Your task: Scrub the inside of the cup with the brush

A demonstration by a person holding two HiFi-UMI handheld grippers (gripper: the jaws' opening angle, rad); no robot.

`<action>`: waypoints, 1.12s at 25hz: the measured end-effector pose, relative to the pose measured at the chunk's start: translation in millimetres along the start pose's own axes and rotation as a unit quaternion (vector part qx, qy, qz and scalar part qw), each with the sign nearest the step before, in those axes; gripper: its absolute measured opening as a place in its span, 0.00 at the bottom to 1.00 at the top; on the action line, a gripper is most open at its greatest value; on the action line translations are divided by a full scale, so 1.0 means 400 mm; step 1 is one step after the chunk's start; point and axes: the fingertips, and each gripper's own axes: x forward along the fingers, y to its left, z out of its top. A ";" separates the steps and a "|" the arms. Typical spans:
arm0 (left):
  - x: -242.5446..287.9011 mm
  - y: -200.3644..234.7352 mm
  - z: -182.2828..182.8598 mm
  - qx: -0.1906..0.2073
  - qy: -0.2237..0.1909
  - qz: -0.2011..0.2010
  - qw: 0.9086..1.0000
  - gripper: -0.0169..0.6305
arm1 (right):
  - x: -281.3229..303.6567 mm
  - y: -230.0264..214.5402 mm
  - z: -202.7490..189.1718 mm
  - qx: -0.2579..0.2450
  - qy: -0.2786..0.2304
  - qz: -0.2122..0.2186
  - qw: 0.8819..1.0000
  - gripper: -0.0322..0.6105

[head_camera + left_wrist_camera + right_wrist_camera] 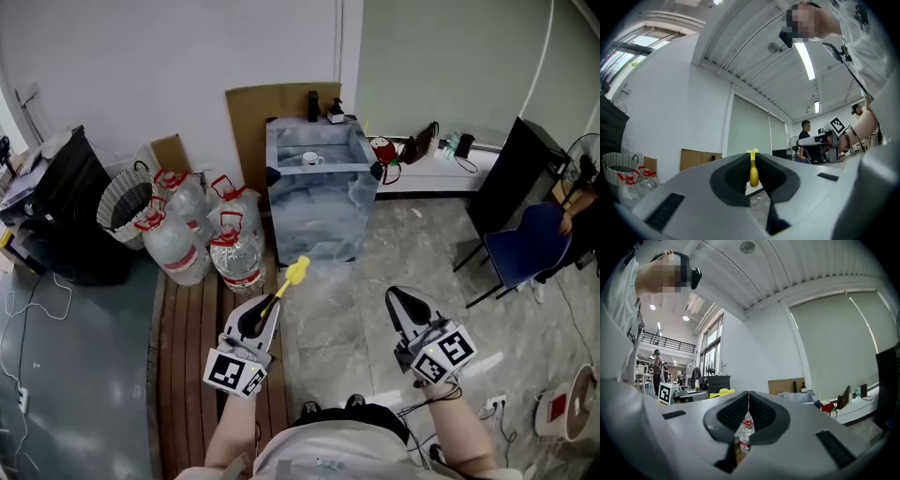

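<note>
Two grippers, one brush and one cup. The left gripper (262,312) has its jaws clenched on the handle of the yellow brush (292,276). The brush's long axis runs straight out along the jaws. In the head view it slants up and to the right, with the yellow head at the far end, pointing toward the bench (319,225). In the left gripper view the brush (753,171) stands pinched between the two dark pads. The right gripper (401,302) has its jaws closed together on nothing; it is held level beside the left one, well apart from it.

The white cup (312,159) stands upright on the bench top, well apart from the brush head; what it holds cannot be told. Two small dark items stand at the far edge of the bench.

Left of the bench, at least four large clear water bottles (178,251) with red handles are grouped on the wooden floor boards. One woven basket (127,202) with a dark lining stands just beside them; its contents are not discernible. Two cardboard sheets (272,108) lean on the wall. One blue chair (525,246) stands at the right.
</note>
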 end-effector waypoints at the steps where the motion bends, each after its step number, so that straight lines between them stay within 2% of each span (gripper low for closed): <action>1: -0.001 0.003 0.000 -0.001 0.000 -0.002 1.000 0.08 | 0.002 0.003 0.004 0.000 -0.005 0.001 1.000 0.08; 7: -0.009 0.011 -0.011 -0.012 0.007 -0.012 1.000 0.08 | 0.020 0.006 0.022 0.015 -0.027 0.003 1.000 0.09; 8: -0.008 0.012 -0.015 -0.012 0.010 -0.013 1.000 0.08 | 0.023 0.005 0.021 0.018 -0.028 0.002 0.999 0.13; 9: -0.007 0.012 -0.019 -0.011 0.011 -0.014 1.000 0.08 | 0.025 0.005 0.020 0.020 -0.030 0.002 0.999 0.22; 10: -0.005 0.012 -0.022 -0.011 0.013 -0.015 1.000 0.08 | 0.026 0.006 0.016 0.020 -0.029 0.003 0.999 0.27; 15: 0.010 0.010 -0.036 -0.011 0.020 -0.019 1.000 0.08 | 0.028 -0.010 -0.008 0.021 -0.023 0.004 1.000 0.27; 23: 0.080 0.026 -0.040 -0.006 0.022 -0.014 1.000 0.08 | 0.072 -0.095 -0.005 0.032 -0.033 0.005 0.999 0.28; 28: 0.150 0.036 -0.050 -0.008 0.026 -0.006 1.000 0.08 | 0.099 -0.162 0.001 0.021 -0.026 0.016 0.999 0.28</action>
